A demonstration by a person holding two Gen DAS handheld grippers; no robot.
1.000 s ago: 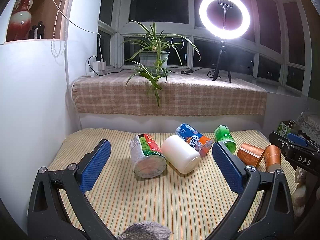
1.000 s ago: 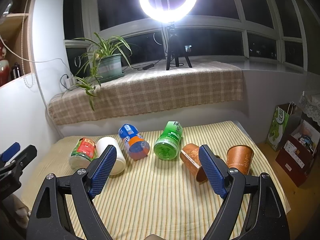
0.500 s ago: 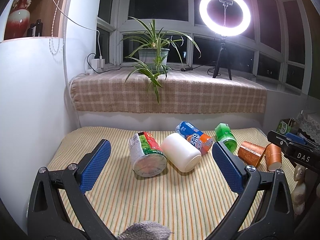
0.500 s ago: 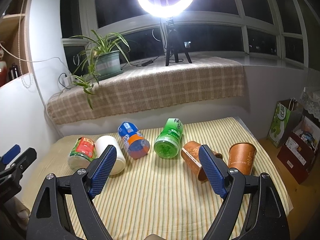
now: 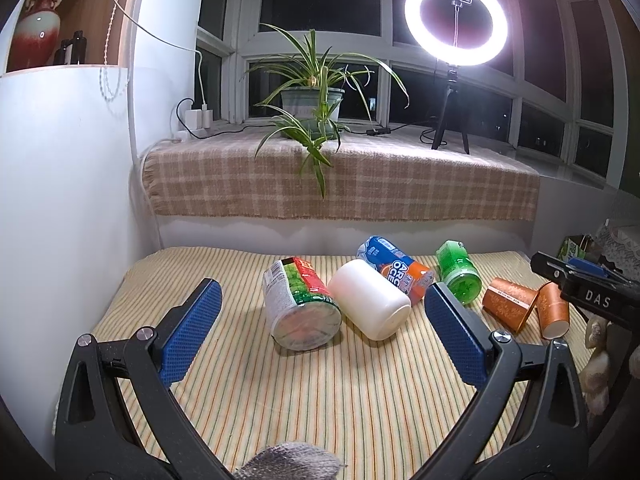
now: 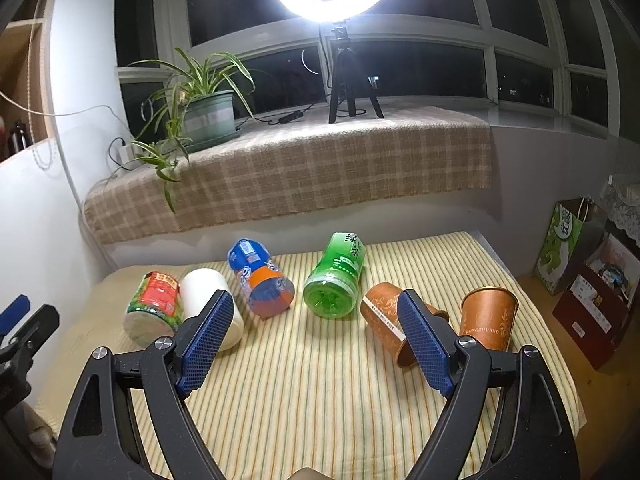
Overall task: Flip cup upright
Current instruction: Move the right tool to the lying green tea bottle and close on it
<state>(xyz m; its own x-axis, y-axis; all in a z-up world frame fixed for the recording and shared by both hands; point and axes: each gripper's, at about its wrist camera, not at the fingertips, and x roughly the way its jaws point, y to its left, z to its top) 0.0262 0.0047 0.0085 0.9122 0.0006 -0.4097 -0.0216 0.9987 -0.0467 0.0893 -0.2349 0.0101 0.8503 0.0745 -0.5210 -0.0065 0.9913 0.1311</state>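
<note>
Cups lie in a row on the striped bench (image 6: pixel 340 400), all tipped on their sides but one: the brown cup (image 6: pixel 487 318) at the far right stands on its base, just beyond the right tool (image 6: pixel 312 338)'s right finger. The tipped brown cup (image 6: pixel 382 316) next to it lies partly hidden behind that same finger, mouth toward the camera, and it looks like the natural pick for this tool. Both fingers of the right tool stand wide apart with nothing between them. To do the step well, I would swing the tool a little to its right so the tipped cup sits centred in the gap, come down over the wall near the middle of the body, close gently because paper walls crush, then rotate the wrist to bring the base down and set it clear of the standing cup. Further to the tool's left lie the green bottle (image 6: pixel 334 280), the blue and orange can (image 6: pixel 262 278) and the white cup (image 6: pixel 210 306). The left tool (image 5: pixel 320 330) is likewise spread open and empty, with the white cup and the red and green can (image 5: pixel 300 306) just ahead of its fingertips.
</note>
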